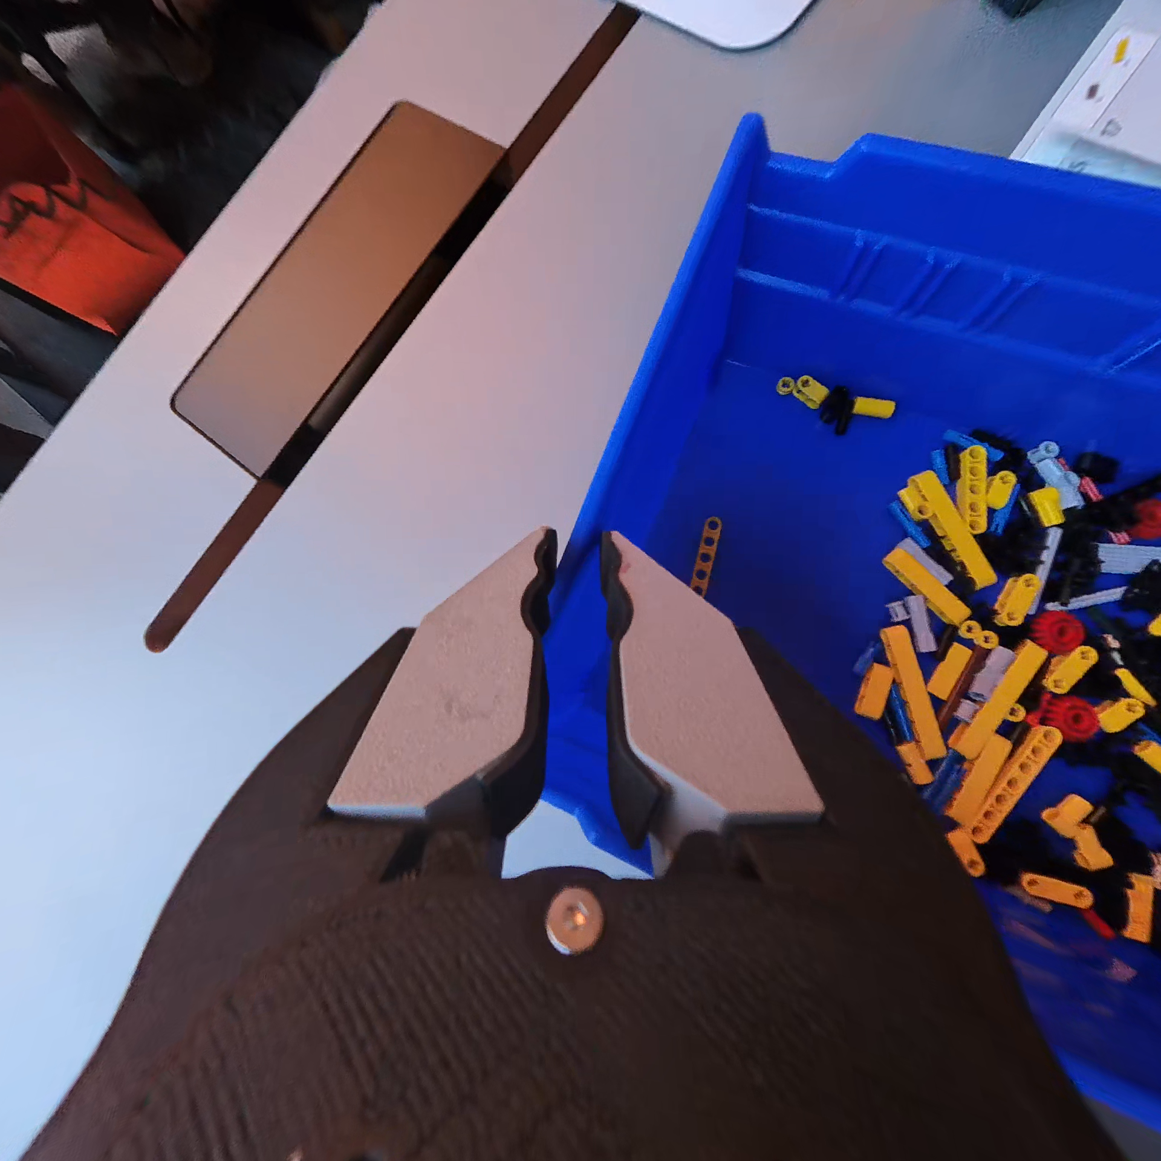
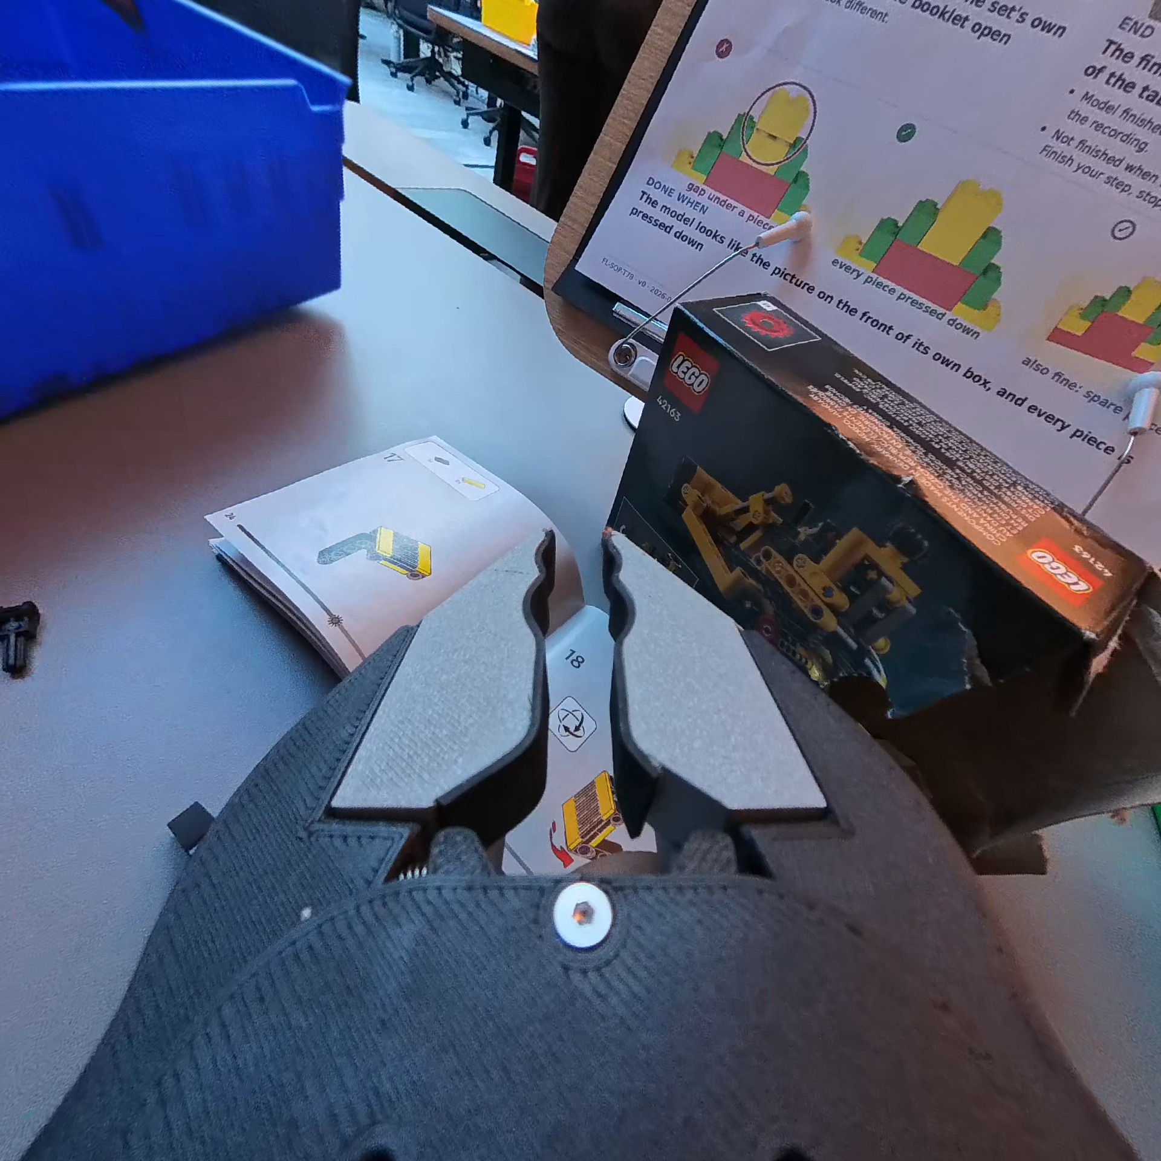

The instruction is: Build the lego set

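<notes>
left gripper [image 1: 578, 553] parted, empty; lego pieces [image 1: 1005, 659] apparently rightward.

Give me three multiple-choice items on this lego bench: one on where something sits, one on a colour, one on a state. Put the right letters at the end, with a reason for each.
1. Where does the pile of lego pieces lie?
A. inside the bin
B. on the open booklet
C. on top of the box

2. What colour is the bin?
A. red
B. blue
C. green

3. In what state is the left gripper?
A. shut on a yellow beam
B. shut on the booklet
C. open and empty

Answers:
1. A, the pieces are heaped on the bin's floor in the left wrist view.
2. B, its walls show blue in both views.
3. C, there is a gap between its fingertips, with only the bin's wall seen through it.
</notes>
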`<control>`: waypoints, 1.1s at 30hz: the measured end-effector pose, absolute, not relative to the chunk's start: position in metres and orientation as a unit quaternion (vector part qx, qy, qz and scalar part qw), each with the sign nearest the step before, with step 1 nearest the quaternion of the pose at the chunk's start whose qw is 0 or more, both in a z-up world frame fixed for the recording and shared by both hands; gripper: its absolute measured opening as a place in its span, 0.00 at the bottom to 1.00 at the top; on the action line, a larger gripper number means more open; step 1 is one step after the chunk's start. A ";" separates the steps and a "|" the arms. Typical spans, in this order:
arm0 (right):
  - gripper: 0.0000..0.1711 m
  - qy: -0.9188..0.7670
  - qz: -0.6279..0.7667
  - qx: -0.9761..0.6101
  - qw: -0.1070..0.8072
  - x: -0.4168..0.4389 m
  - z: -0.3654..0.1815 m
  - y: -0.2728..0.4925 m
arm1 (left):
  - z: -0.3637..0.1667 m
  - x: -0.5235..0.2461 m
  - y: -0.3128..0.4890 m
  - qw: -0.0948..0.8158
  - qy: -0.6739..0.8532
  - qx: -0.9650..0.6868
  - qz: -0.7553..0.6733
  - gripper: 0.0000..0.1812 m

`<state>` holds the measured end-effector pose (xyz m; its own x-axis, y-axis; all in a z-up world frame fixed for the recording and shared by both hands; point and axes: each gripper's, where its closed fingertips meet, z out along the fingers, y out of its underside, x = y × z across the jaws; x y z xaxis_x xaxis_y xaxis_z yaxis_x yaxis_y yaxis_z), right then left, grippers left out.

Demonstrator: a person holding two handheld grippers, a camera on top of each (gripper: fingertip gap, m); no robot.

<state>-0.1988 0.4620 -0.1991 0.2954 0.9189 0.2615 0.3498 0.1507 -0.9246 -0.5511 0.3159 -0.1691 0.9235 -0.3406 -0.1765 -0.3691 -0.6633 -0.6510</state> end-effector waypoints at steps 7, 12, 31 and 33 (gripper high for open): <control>0.07 -0.532 0.264 -0.595 0.541 -0.199 -0.199 0.461 | -0.180 -0.550 0.322 0.362 0.182 -0.914 0.002 0.07; 0.06 -0.532 0.265 -0.596 0.540 -0.199 -0.200 0.461 | -0.172 -0.547 0.320 0.376 0.169 -0.911 -0.030 0.08; 0.07 -0.542 0.261 -0.576 0.553 -0.200 -0.190 0.451 | -0.192 -0.561 0.259 0.256 0.173 -0.949 -0.062 0.00; 0.07 -0.549 0.261 -0.568 0.554 -0.202 -0.188 0.446 | -0.191 -0.564 0.264 0.266 0.155 -0.950 -0.060 0.00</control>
<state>-0.2016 0.4463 -0.1877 0.2603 0.9138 0.3117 0.3349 0.2173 -0.9169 -0.5642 0.2637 -0.1910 0.9449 -0.3259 0.0326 -0.2616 -0.8109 -0.5234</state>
